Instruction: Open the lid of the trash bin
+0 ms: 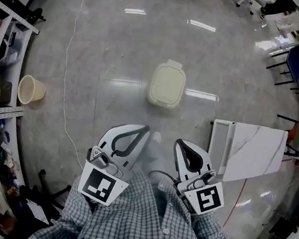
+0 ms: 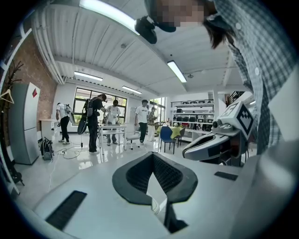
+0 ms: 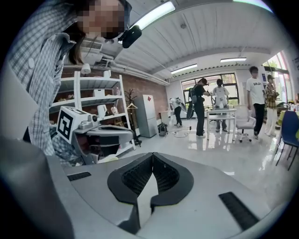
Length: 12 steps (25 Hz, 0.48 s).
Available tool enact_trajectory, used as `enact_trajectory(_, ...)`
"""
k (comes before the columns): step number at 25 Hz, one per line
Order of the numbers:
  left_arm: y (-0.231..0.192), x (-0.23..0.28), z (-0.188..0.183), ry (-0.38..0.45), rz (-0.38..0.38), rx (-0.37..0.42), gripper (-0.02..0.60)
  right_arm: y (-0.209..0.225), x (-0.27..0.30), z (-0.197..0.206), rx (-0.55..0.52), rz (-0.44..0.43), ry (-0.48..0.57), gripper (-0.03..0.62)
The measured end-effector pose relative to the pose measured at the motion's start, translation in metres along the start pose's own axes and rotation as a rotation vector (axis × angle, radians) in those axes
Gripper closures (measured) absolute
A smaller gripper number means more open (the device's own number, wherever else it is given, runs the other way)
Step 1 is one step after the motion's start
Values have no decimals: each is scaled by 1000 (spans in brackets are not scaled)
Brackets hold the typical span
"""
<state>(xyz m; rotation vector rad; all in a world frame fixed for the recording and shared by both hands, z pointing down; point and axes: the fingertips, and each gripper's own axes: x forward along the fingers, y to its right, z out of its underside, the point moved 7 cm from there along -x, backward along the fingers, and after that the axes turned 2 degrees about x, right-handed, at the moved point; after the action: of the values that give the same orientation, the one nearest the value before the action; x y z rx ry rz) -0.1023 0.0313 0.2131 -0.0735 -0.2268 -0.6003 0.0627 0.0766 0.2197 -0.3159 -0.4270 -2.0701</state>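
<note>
A cream trash bin (image 1: 167, 85) stands on the grey floor ahead of me with its lid down, hinge end on the far side. Both grippers are held close to my chest, well short of the bin and above it. My left gripper (image 1: 146, 127) is shut with nothing in it, its black pads meeting at the tip in its own view (image 2: 152, 154). My right gripper (image 1: 179, 143) is likewise shut and empty (image 3: 152, 155). Each gripper view looks out level across the room, so the bin is hidden from both.
A woven wastebasket (image 1: 30, 89) sits by metal shelving (image 1: 4, 51) at the left. A thin cable (image 1: 66, 72) runs along the floor. A white table (image 1: 250, 151) stands at the right, chairs (image 1: 295, 61) beyond it. Several people stand around a table (image 3: 224, 112) far off.
</note>
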Motion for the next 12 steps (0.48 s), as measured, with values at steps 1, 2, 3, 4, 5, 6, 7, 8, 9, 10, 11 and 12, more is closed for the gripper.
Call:
enact_trajectory(1,1,4,1,-7,-1,-8,577,2,1,0,-17,-11,-13,577)
enact_trajectory(2,2,7,2,-13,-2,-19,577,5,2,0,-26,-19,-20,577)
enact_trajectory(3,3,10,4,-19,-4,-33,577,8,3,1,-26,-25,-24,577)
enact_trajectory(4,5,12,6,-27,-5,-45,577,11,4,3,-21,-31,-25,577)
enact_trajectory(5,7,13,10,-35,-4,-55,577,13,6,5,-15,-36,-26,577)
enact_trajectory(6,9,15,14,-45,-4,-59,577,15,9,9,-10,-40,-27,577)
enact_trajectory(7,10,16,18,-56,-3,-60,577,17,12,13,-4,-40,-28,577)
enact_trajectory(8,12,18,22,-68,-1,-61,577,20,15,17,5,-33,-29,577)
enact_trajectory(9,14,19,25,-80,1,-65,577,24,15,21,17,-21,-29,577)
enact_trajectory(10,18,21,27,-88,5,-72,577,28,15,25,31,-8,-30,577)
enact_trajectory(11,21,24,29,-90,10,-79,577,33,15,29,41,1,-30,577)
enact_trajectory(12,24,28,31,-89,16,-81,577,38,15,34,47,5,-29,577)
